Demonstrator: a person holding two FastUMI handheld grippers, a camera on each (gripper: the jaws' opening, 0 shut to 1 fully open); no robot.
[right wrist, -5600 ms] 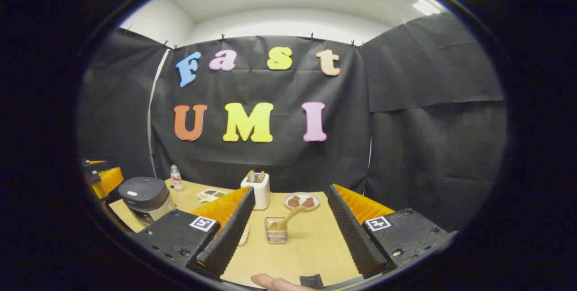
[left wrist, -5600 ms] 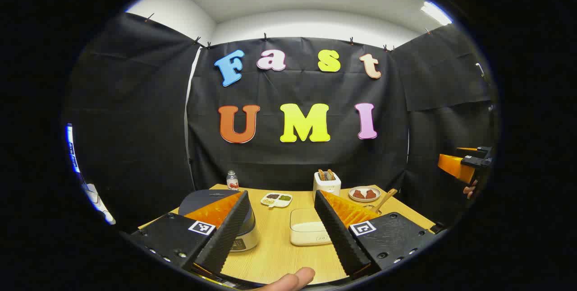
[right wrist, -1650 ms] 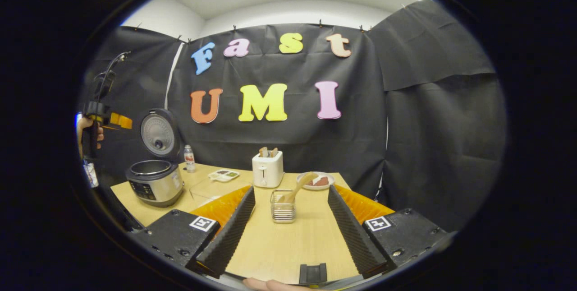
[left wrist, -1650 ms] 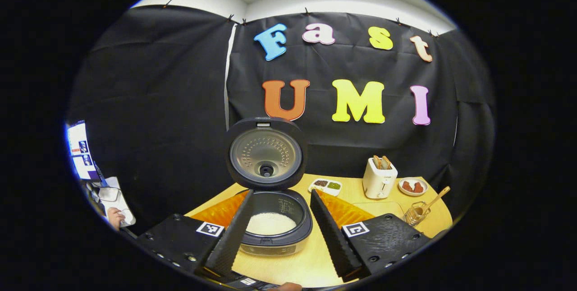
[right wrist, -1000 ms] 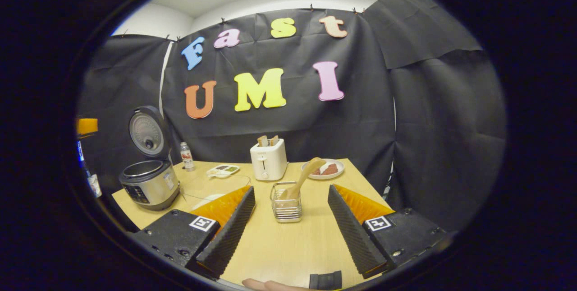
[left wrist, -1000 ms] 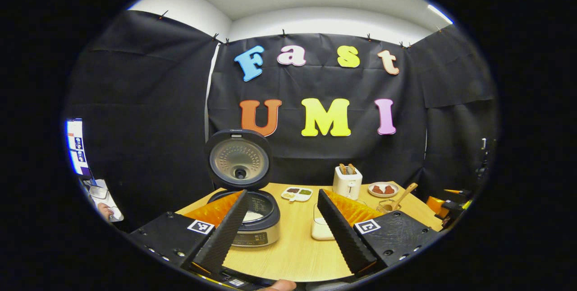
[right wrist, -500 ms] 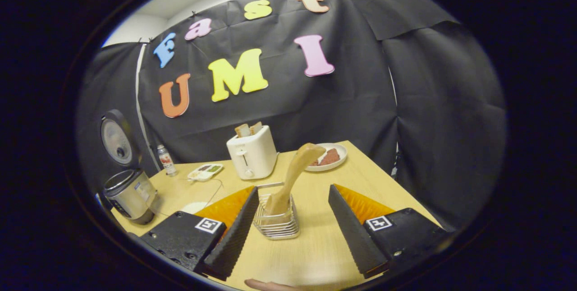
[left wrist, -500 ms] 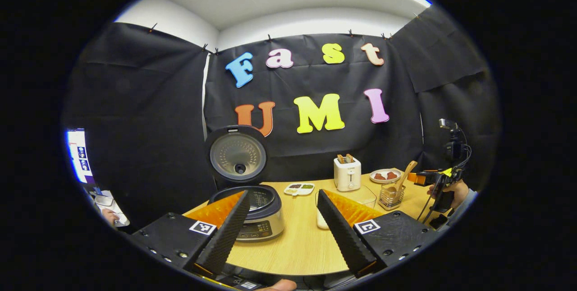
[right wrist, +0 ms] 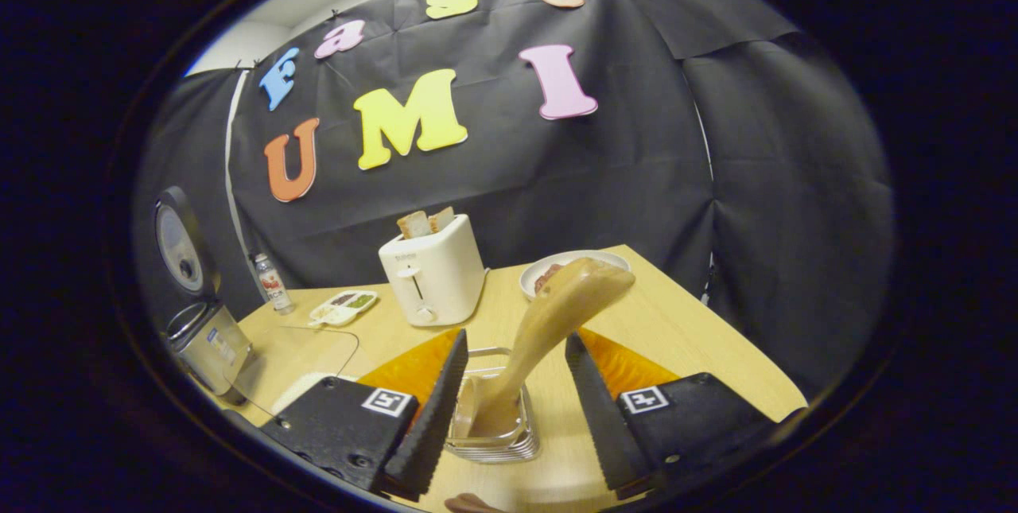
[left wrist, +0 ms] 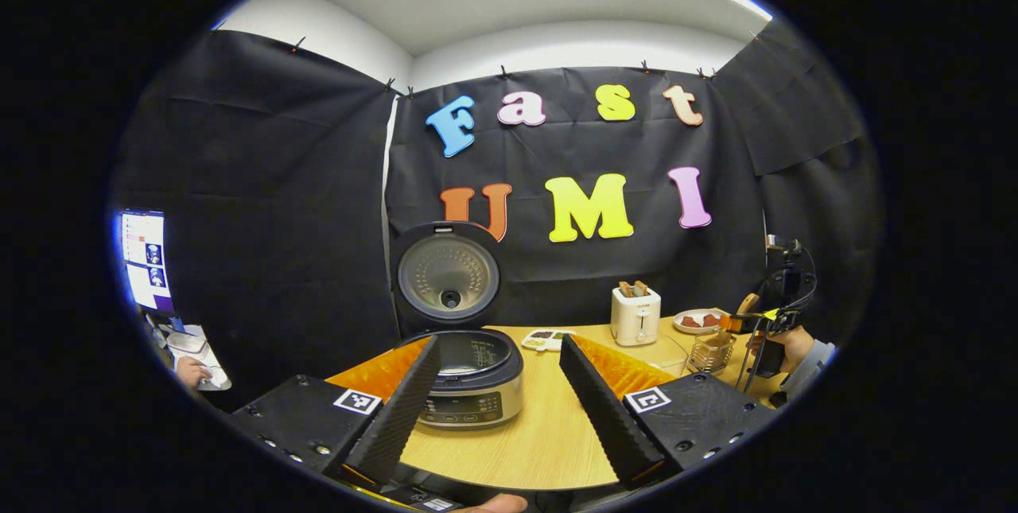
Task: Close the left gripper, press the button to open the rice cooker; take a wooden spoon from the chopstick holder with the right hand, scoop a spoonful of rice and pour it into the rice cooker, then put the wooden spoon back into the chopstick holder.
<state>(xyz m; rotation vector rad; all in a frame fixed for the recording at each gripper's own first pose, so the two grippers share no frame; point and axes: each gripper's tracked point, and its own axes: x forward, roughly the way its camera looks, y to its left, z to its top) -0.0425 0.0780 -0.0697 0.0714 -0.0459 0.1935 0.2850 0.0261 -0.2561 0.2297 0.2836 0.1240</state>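
In the right gripper view, the right gripper (right wrist: 509,386) has its fingers spread, one on each side of the wooden spoon (right wrist: 549,330), neither finger touching it. The spoon stands tilted in the wire chopstick holder (right wrist: 497,437), which sits low between the fingers on the counter (right wrist: 692,338); its handle leans up and away to the right of the gripper. Beyond the fingers stands a white toaster (right wrist: 429,270) with bread in its slots, and a plate (right wrist: 549,270) lies behind the spoon. Far off to the gripper's left is the rice cooker (right wrist: 203,338), its lid raised.

In the left gripper view, the left gripper (left wrist: 501,394) is also spread and holds nothing. The rice cooker (left wrist: 469,378) sits just ahead between its fingers, closer to the left one, lid (left wrist: 448,278) upright. Far to its right, a hand (left wrist: 787,338) holds the right gripper (left wrist: 744,322) over the chopstick holder (left wrist: 710,352).
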